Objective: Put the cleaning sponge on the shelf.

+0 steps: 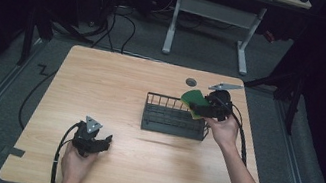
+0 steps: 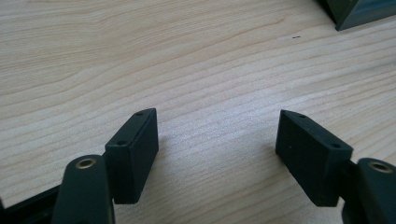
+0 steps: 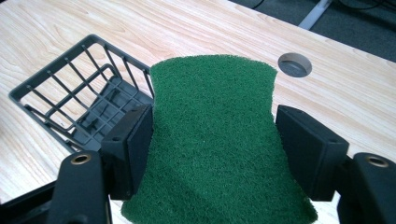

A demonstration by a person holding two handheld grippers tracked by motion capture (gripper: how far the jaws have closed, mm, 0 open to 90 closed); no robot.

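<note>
A green scouring sponge [image 3: 212,140] with a yellow underside [image 1: 193,100] is clamped between the jaws of my right gripper [image 3: 215,140], which is shut on it. In the high view the right gripper [image 1: 201,107] holds the sponge over the right end of a dark wire basket [image 1: 174,119] in the middle of the table. The basket [image 3: 79,102] lies below and left of the sponge in the right gripper view. My left gripper [image 1: 104,142] rests low over the table's front left, open, with bare wood between its jaws [image 2: 217,149].
The wooden table [image 1: 117,78] has a round grey cable hole [image 1: 191,82] behind the basket. A corner of the basket [image 2: 359,11] shows at the top right of the left gripper view. Beyond the table stand a white desk frame [image 1: 211,24] and floor cables.
</note>
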